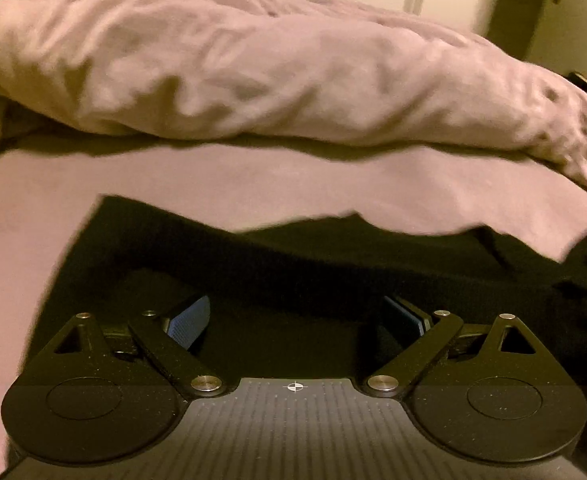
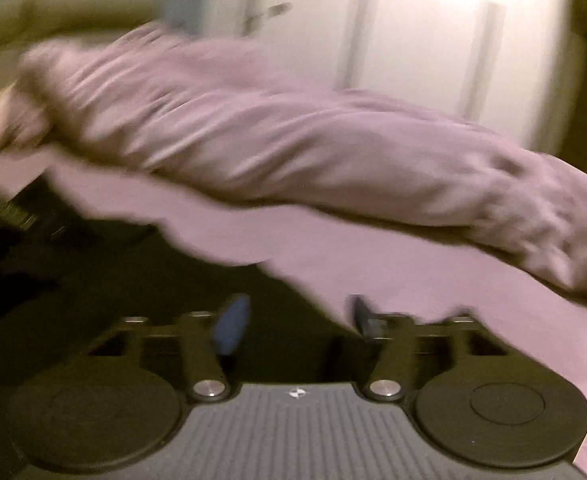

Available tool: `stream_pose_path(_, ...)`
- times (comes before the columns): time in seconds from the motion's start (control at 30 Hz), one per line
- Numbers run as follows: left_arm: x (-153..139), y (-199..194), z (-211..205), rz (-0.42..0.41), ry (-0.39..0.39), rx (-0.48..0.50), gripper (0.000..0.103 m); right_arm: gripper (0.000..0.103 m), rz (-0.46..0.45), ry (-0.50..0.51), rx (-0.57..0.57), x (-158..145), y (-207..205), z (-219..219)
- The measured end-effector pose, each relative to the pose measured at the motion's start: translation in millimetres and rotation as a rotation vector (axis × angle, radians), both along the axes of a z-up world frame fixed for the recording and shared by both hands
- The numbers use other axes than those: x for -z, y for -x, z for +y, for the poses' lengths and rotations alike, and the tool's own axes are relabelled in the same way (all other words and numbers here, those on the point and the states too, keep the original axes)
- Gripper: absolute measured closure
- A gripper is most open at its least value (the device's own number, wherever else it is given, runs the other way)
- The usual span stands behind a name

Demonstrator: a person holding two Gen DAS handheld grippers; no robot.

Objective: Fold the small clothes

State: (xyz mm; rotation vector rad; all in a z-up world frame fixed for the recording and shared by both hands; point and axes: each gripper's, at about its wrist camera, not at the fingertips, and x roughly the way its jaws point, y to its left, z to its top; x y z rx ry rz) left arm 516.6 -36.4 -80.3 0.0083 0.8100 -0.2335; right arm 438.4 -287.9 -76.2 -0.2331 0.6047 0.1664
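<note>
Black fabric is what both grippers are hanging over: a dark garment (image 1: 333,256) spread flat on a bed with a mauve sheet (image 1: 253,184), and a rumpled duvet (image 1: 253,80) in the same mauve bunched up behind it.

Left gripper (image 1: 303,316) is tilted down toward the bed, looking across the garment at the duvet. Its fingers (image 1: 187,320) are spread wide with the blue pads facing each other, nothing pinched, just dark cloth below the gap. That view is fairly sharp, so you can see the garment's far edge running ragged across the sheet, and its left edge slanting down toward the camera.

Right gripper (image 2: 297,320) is also pitched down but rolled a bit, so the whole bed looks slanted. Everything there is smeared with motion blur. Its fingers (image 2: 233,324) stand apart, noticeably narrower than the left ones, and I can't see anything clamped between them. The right finger sits about at the boundary where the black garment (image 2: 153,280) meets the sheet (image 2: 433,280); whether it's touching the cloth I honestly can't tell through the blur.

Stuff only the right view has: a white wardrobe (image 2: 413,40) with long vertical handles behind the duvet (image 2: 293,140), and at the far left edge what's probably the other gripper, too blurry to be sure. Left view only catches a sliver of those white doors up top.
</note>
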Motion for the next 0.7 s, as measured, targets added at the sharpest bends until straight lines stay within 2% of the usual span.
stream_pose_path(0.1,13.9,0.6,-12.3,0.004,-0.096,0.027,0.006,0.053,0.048,0.125,-0.029,19.9,-9.2,32.3)
stream_pose_path(0.17,16.6,1.6,-11.7,-0.004,-0.086,0.046,0.006,0.028,0.016,0.175,-0.033,22.9,-11.1,41.7)
stream_pose_path(0.23,16.6,1.5,-6.6,0.001,-0.062,0.053,0.006,0.018,0.001,0.163,-0.048,20.1,-13.0,40.9)
stream_pose_path(0.3,16.5,0.6,-3.2,-0.003,-0.061,0.050,0.006,0.017,0.011,0.154,-0.056,18.3,-22.8,34.4)
stream_pose_path(0.4,14.8,1.4,-1.7,0.006,-0.040,0.036,0.006,0.017,0.085,0.083,-0.092,21.5,-34.5,23.4)
stream_pose_path(0.43,13.7,2.6,-2.6,0.007,-0.041,0.032,0.006,0.019,0.098,0.060,-0.102,21.8,-35.6,21.3)
stream_pose_path(0.5,10.6,8.6,-5.4,0.009,-0.045,0.032,0.006,0.028,0.113,0.009,-0.119,20.5,-37.5,16.2)
stream_pose_path(0.57,7.7,18.2,-7.7,-0.010,-0.016,0.048,0.006,0.048,0.131,-0.046,-0.143,19.6,-35.5,12.7)
stream_pose_path(0.6,6.8,22.0,-10.0,-0.017,-0.008,0.053,0.006,0.052,0.136,-0.046,-0.159,21.8,-35.5,14.5)
stream_pose_path(0.63,6.0,26.3,-13.0,-0.030,-0.006,0.043,0.006,0.065,0.125,-0.019,-0.157,24.7,-32.8,18.1)
stream_pose_path(0.7,6.0,31.7,-20.8,-0.055,-0.010,0.022,0.006,0.073,0.092,0.063,-0.110,33.3,-35.3,26.5)
